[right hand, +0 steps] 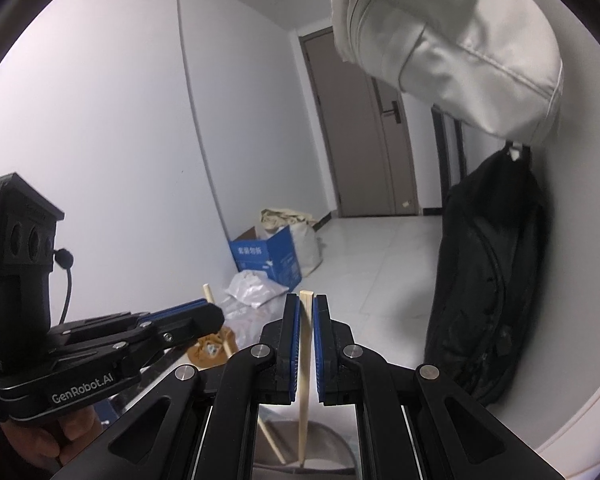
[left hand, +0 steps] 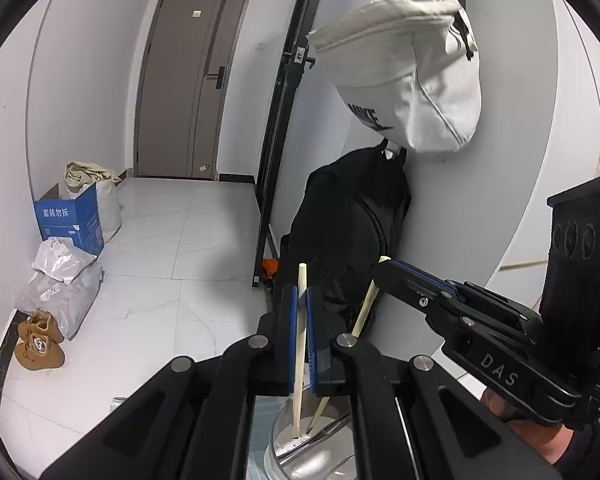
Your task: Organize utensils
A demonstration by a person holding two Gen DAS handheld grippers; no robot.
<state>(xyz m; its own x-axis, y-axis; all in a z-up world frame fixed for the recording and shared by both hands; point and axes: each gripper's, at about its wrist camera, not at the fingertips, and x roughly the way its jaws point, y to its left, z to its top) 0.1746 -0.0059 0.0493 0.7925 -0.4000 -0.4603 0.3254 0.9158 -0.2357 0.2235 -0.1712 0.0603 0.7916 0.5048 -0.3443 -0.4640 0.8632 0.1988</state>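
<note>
Two pale wooden chopsticks stand with their lower ends in a clear round holder (left hand: 300,444). My left gripper (left hand: 301,300) is shut on one chopstick (left hand: 300,344), which stands nearly upright between its blue pads. My right gripper (right hand: 307,308) is shut on the other chopstick (right hand: 305,364). In the left wrist view the right gripper (left hand: 384,270) reaches in from the right and holds the leaning chopstick (left hand: 366,308). In the right wrist view the left gripper (right hand: 212,312) reaches in from the left, with its chopstick (right hand: 220,332) behind it.
A white bag (left hand: 404,76) and a black backpack (left hand: 348,240) hang on the wall just ahead. A blue carton (left hand: 70,218), plastic bags (left hand: 60,280) and brown shoes (left hand: 36,340) lie on the tiled floor at left. A brown door (left hand: 192,80) is at the far end.
</note>
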